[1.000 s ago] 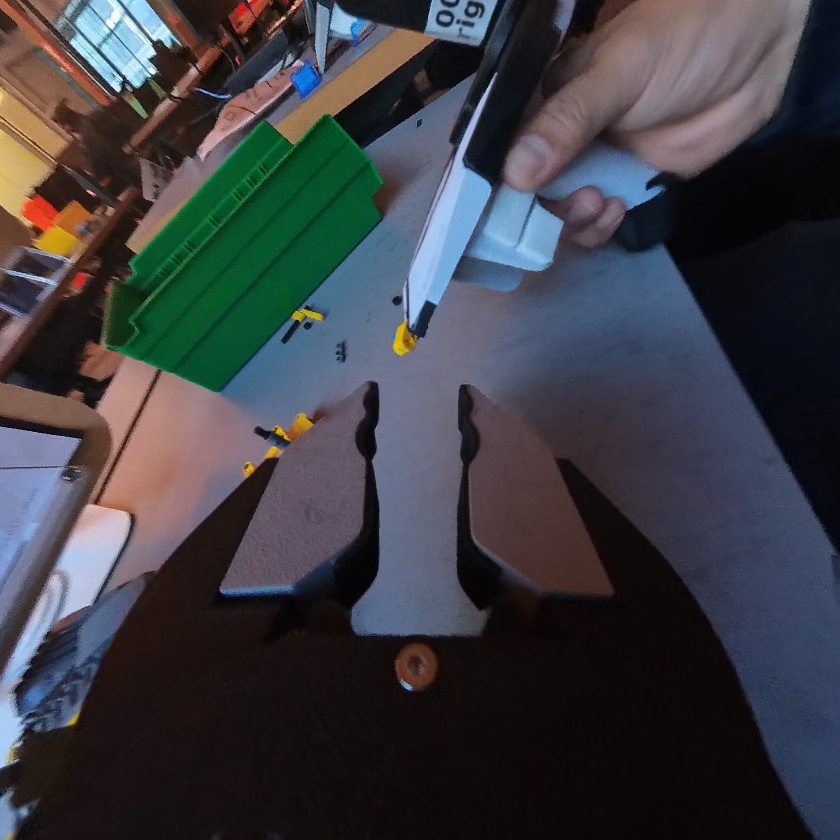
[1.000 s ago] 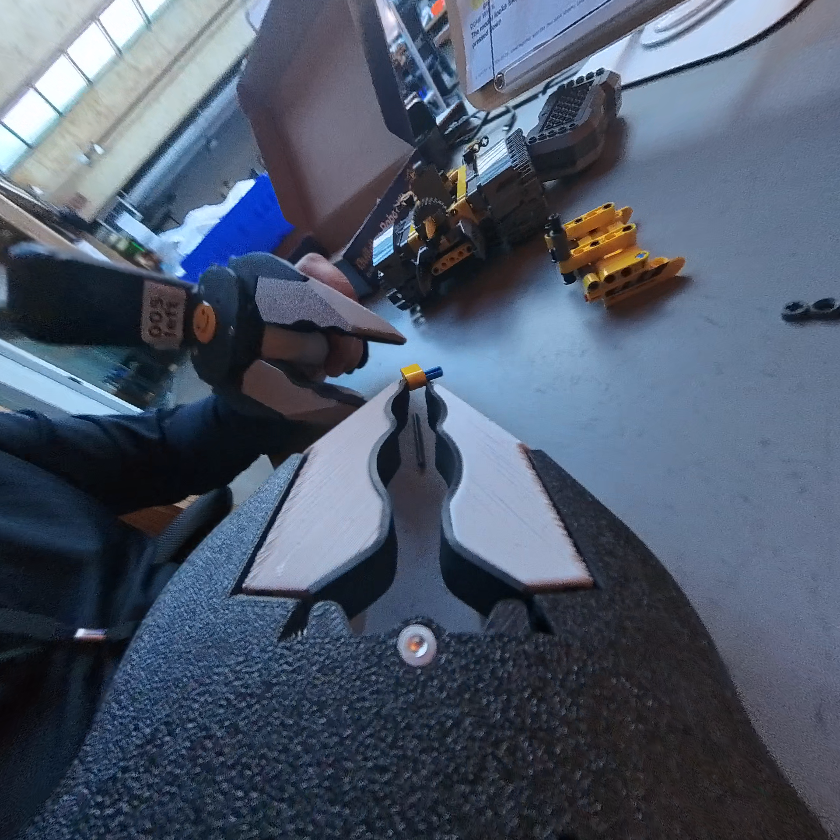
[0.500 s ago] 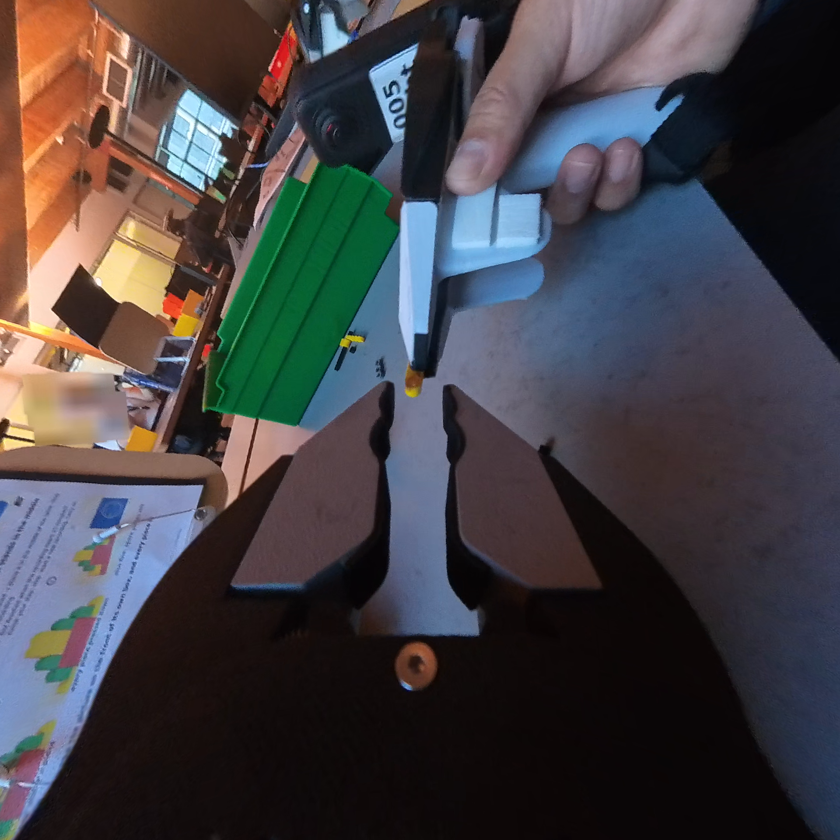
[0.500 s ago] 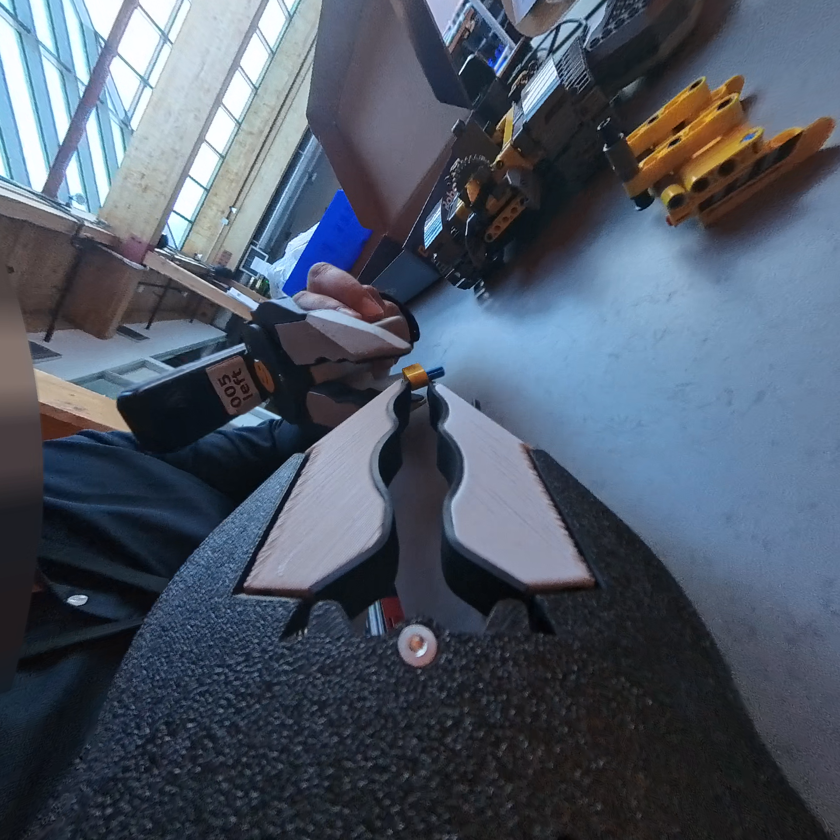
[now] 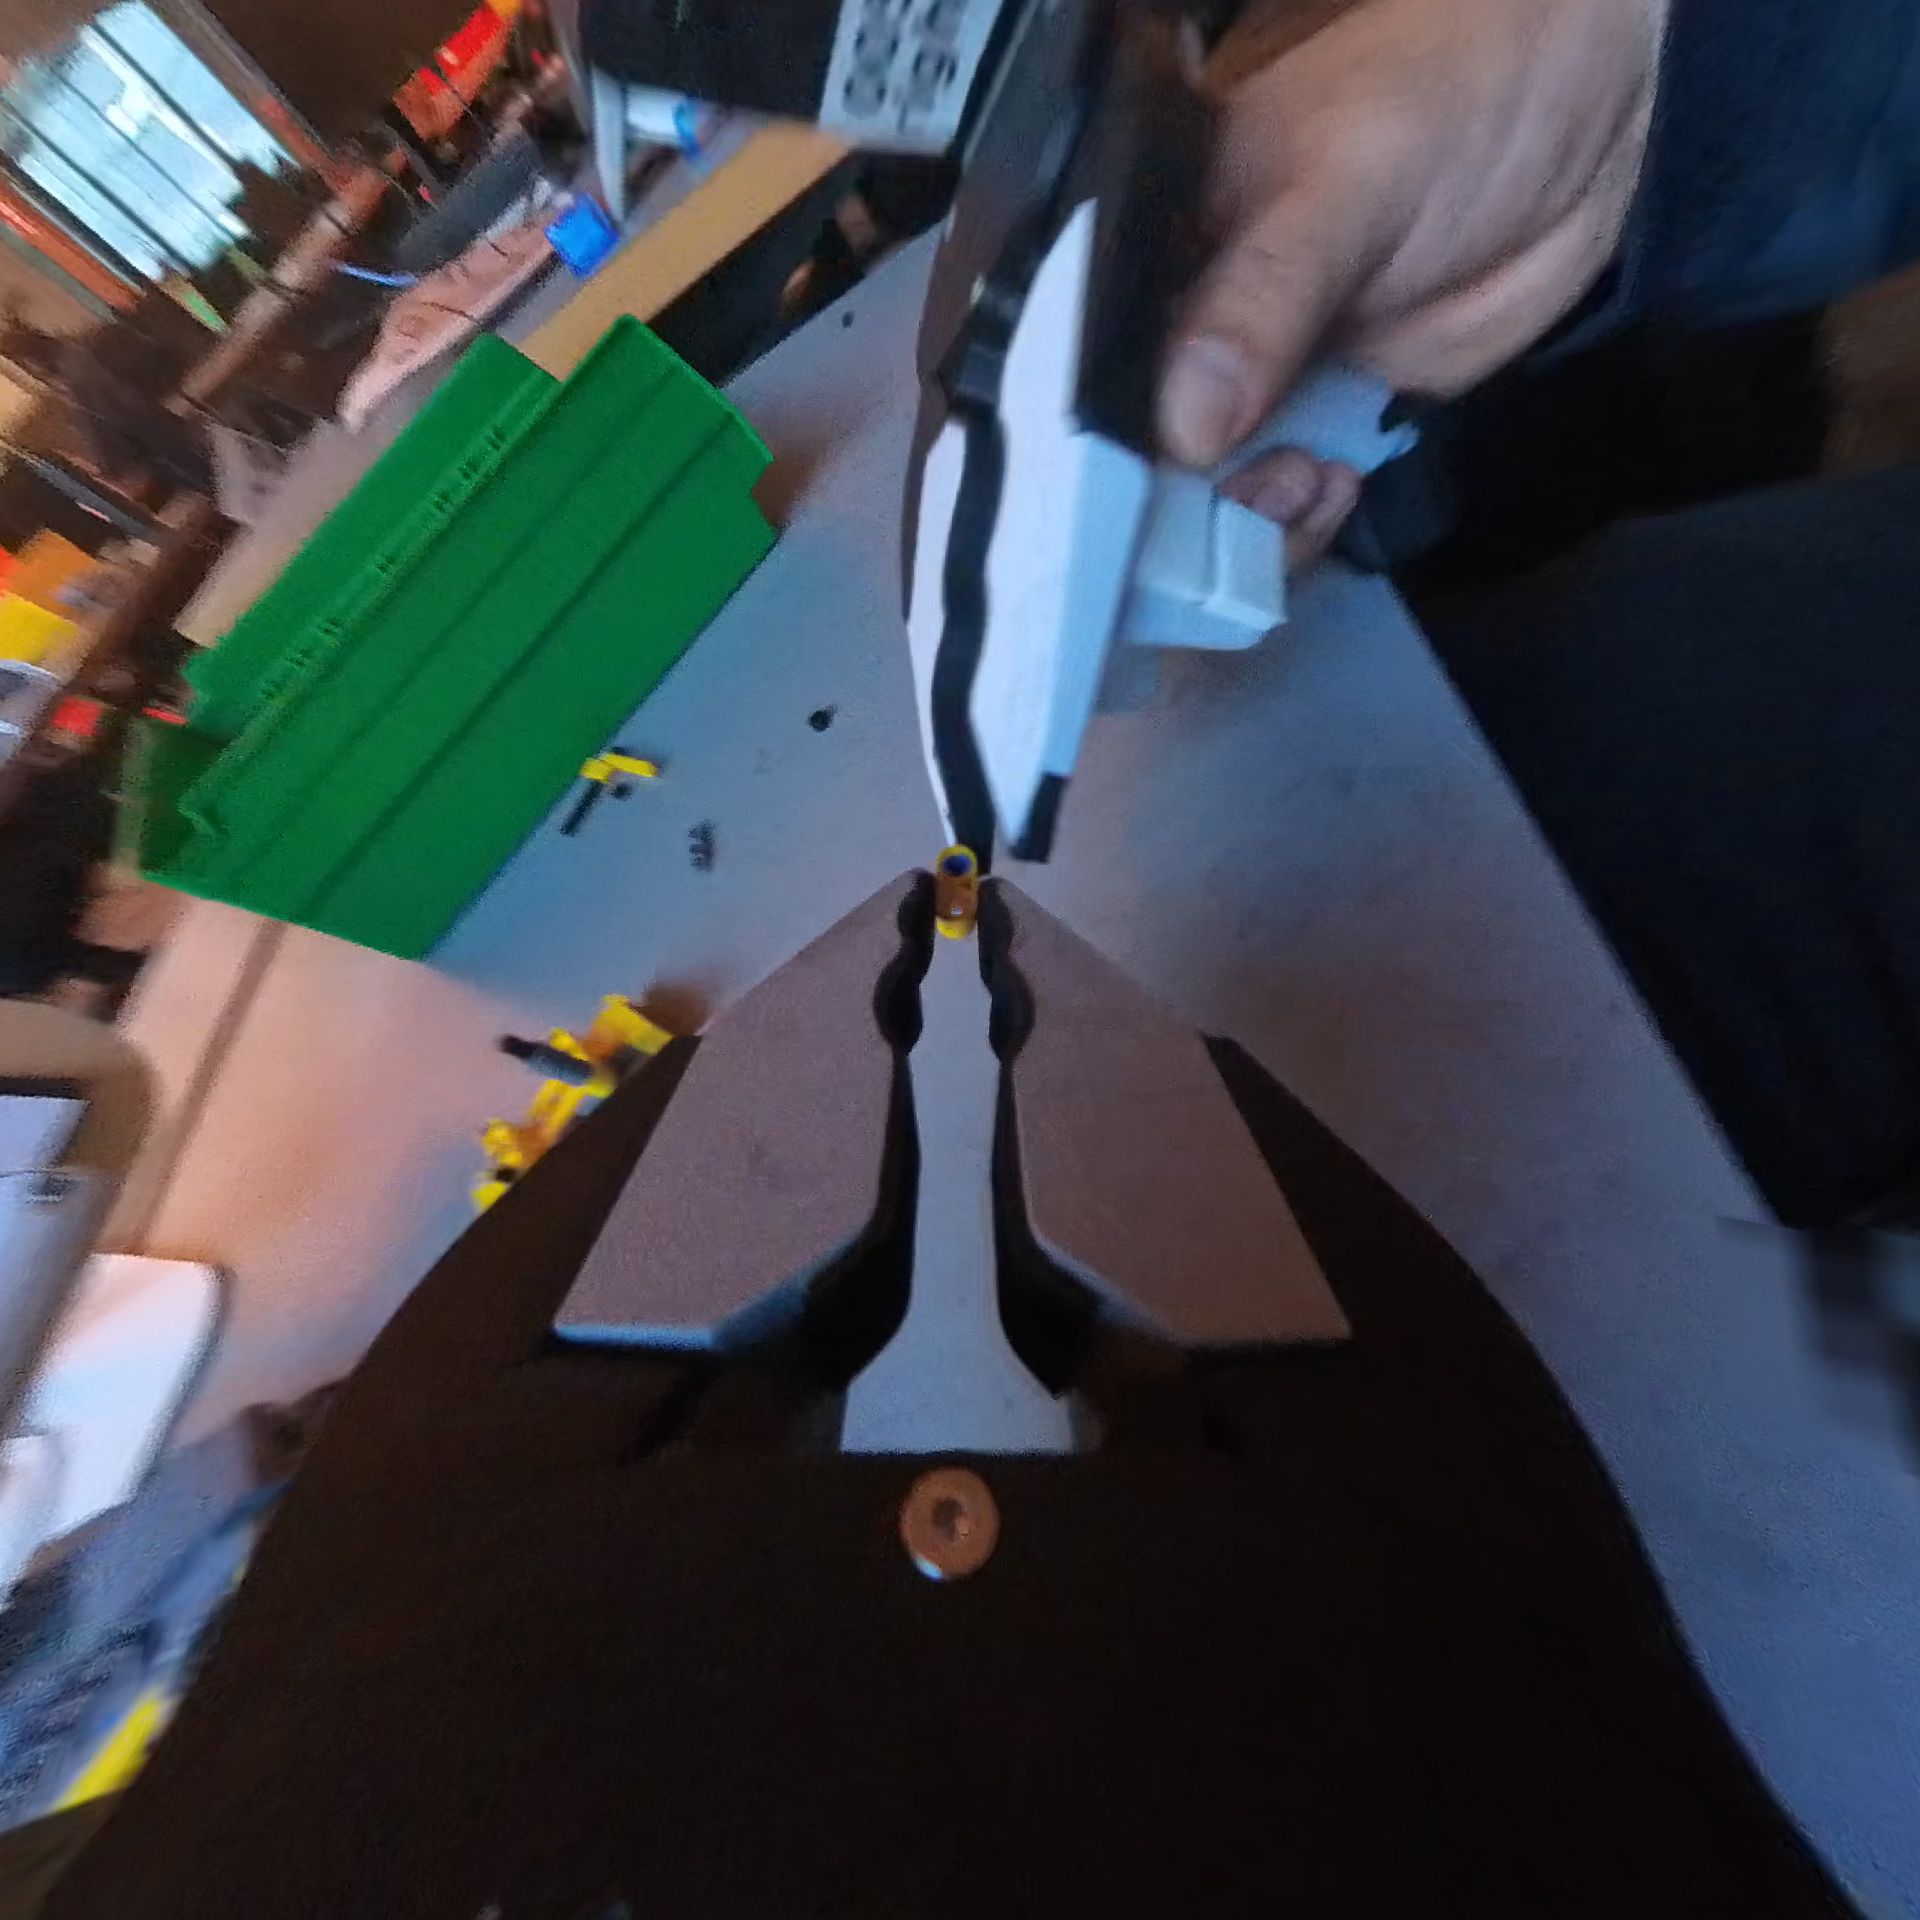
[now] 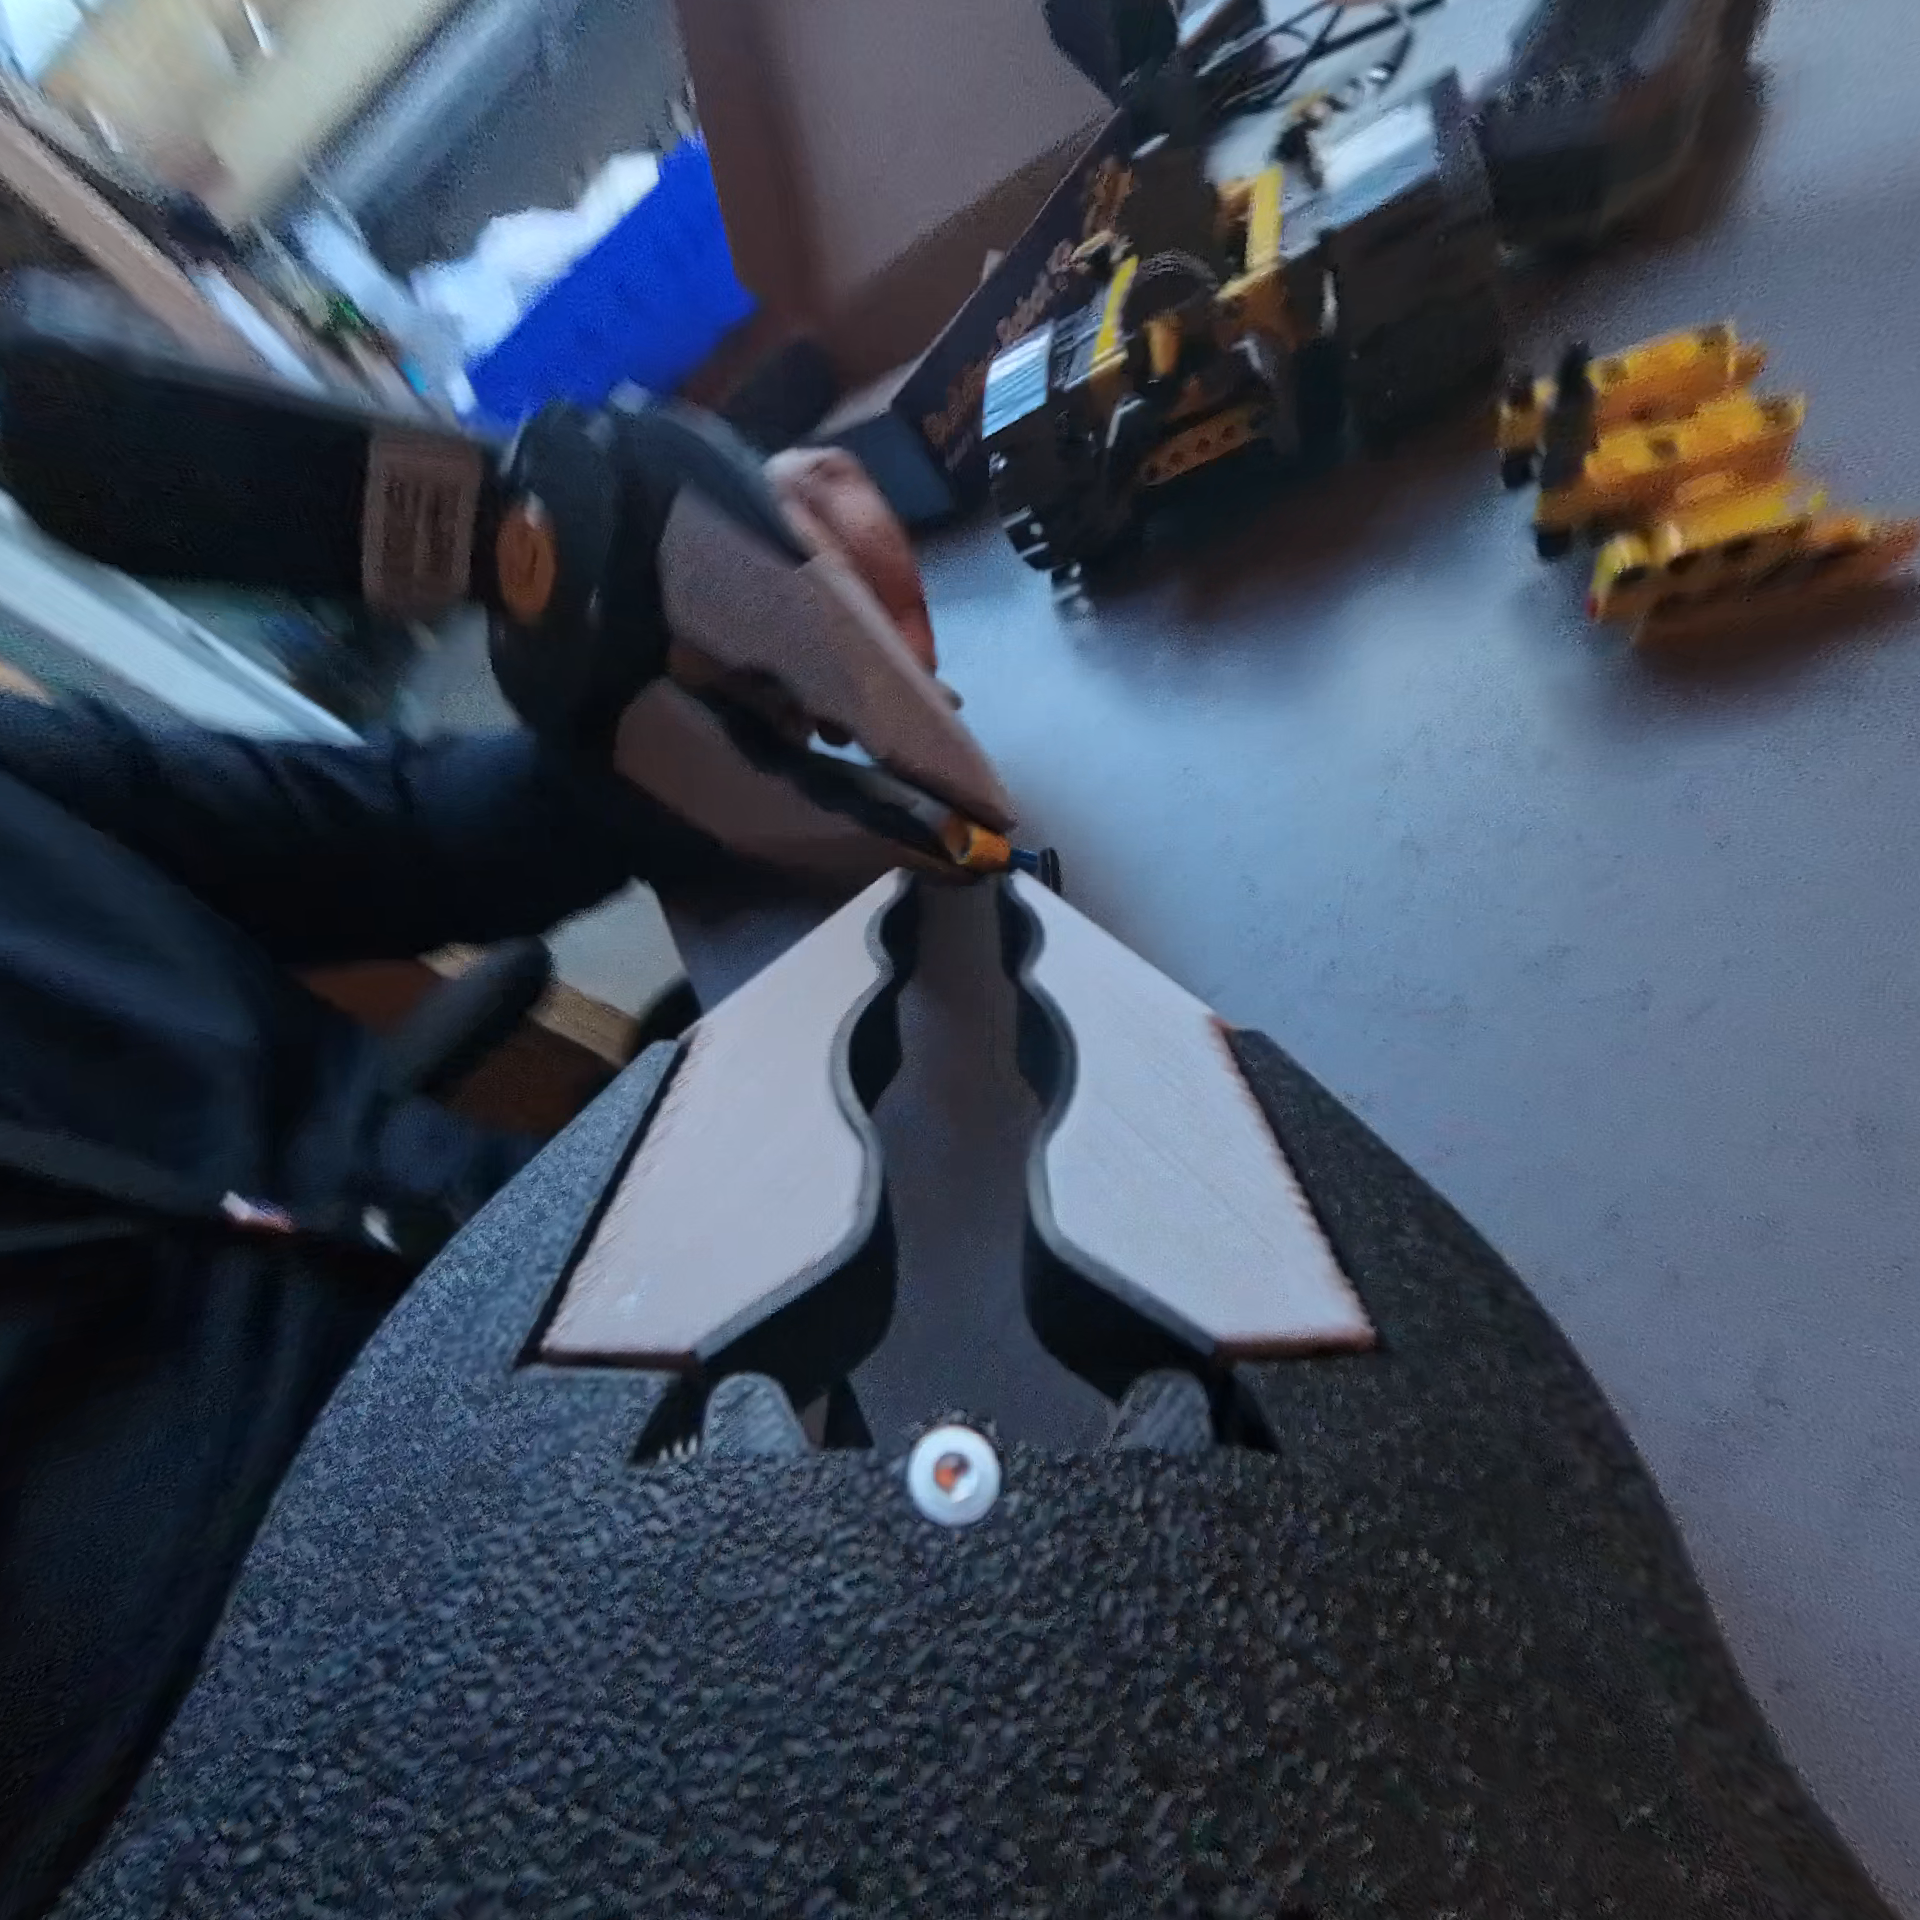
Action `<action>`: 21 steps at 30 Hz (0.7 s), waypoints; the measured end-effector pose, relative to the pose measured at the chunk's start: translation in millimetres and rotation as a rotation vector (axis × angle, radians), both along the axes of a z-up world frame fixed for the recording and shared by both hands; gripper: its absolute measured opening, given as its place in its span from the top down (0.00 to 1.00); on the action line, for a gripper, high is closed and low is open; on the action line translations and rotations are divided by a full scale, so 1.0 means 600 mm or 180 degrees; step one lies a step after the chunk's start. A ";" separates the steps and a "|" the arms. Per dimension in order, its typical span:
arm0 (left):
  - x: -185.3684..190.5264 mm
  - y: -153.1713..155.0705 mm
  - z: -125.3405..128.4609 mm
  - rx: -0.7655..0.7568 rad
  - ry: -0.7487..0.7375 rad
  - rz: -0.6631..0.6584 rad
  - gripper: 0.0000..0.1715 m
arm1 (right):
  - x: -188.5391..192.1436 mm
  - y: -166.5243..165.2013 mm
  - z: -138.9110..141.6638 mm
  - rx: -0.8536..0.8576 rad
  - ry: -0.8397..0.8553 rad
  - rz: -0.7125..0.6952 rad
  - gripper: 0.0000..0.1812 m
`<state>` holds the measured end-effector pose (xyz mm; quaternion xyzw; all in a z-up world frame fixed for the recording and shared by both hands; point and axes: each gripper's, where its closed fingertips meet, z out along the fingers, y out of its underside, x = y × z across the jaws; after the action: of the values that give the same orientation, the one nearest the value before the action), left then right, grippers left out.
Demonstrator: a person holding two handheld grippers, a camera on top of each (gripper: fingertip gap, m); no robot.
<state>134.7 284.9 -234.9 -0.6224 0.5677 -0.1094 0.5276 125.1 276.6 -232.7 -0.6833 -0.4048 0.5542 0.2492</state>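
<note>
A small yellow connector [image 5: 956, 896] with a blue pin through it sits pinched between the fingertips of my left gripper [image 5: 952, 902], held above the grey table [image 5: 1330, 935]. My right gripper [image 5: 1000, 844], held by a hand [image 5: 1413, 197], points down with its tips right beside the connector. In the right wrist view, my right gripper [image 6: 958, 885] has a small gap between its tips. The connector [image 6: 981, 848] lies just beyond them, clamped by the left gripper [image 6: 961, 831], and its blue pin [image 6: 1024, 858] sticks out to the right.
A green bin [image 5: 468, 644] lies on the table at the left, with small loose black and yellow parts [image 5: 615, 774] near it. A yellow and black brick vehicle [image 6: 1226, 343] and a yellow beam assembly [image 6: 1683, 499] stand at the far right of the right wrist view. The tips of both grippers are at nearly the same place.
My left gripper has moved up to the connector and shut on it. My right gripper, which held the connector before, now shows a wider gap at its tips.
</note>
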 end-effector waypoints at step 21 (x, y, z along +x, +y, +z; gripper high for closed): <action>0.019 -0.049 -0.086 -0.1318 0.0358 -0.0447 0.97 | 0.031 -0.057 -0.078 0.2849 -0.1776 0.1314 0.90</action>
<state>145.9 255.5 -286.7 -0.6814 0.6036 -0.2253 0.3472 144.0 242.6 -279.2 -0.5383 -0.7760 0.1642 0.2847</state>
